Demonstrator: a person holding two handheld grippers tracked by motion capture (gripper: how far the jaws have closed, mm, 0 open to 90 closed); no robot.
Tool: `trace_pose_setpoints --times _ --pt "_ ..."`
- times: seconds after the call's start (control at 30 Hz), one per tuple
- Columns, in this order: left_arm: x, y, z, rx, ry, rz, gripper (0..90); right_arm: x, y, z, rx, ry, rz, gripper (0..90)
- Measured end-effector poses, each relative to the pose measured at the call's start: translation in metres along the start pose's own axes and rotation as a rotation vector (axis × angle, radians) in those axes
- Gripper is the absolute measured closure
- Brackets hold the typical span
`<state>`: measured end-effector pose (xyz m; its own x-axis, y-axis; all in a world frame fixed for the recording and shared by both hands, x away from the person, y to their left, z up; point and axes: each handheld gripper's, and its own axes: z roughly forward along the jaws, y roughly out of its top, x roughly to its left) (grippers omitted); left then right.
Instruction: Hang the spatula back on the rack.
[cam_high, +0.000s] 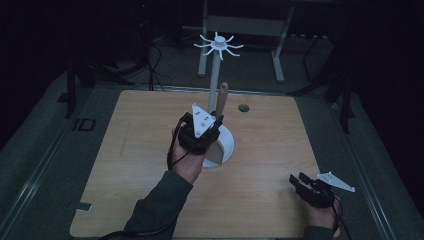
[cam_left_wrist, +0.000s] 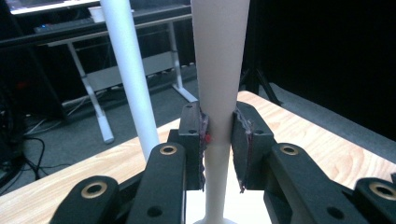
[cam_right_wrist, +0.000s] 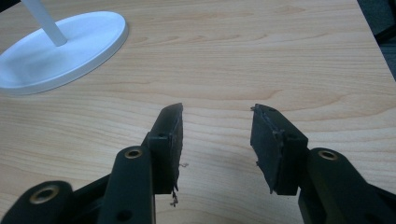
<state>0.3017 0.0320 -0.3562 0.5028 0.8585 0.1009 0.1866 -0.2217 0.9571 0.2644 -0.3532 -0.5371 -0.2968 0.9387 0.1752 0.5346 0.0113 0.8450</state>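
Pale wood, the handle of a utensil (cam_left_wrist: 218, 84) stands upright between the pads of the left gripper (cam_left_wrist: 218, 144), which pinch its narrow neck just above the white round base (cam_high: 226, 142) of a stand near the table's middle; no writing can be read on any of it. White too, the stand's pole (cam_high: 214, 75) rises at about eleven o'clock of the handle and ends in a hub of hooks (cam_high: 219, 45). At five o'clock, well apart, the right gripper (cam_right_wrist: 216, 140) rests over bare wooden table (cam_right_wrist: 280, 56), jaws spread with nothing between them
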Motion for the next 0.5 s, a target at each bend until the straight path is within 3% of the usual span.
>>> trace_pose_setpoints --times 0.5 --pt "0.003 0.015 0.002 -0.015 0.050 -0.018 75.1 0.000 0.000 0.000 0.001 -0.001 -0.001 53.6"
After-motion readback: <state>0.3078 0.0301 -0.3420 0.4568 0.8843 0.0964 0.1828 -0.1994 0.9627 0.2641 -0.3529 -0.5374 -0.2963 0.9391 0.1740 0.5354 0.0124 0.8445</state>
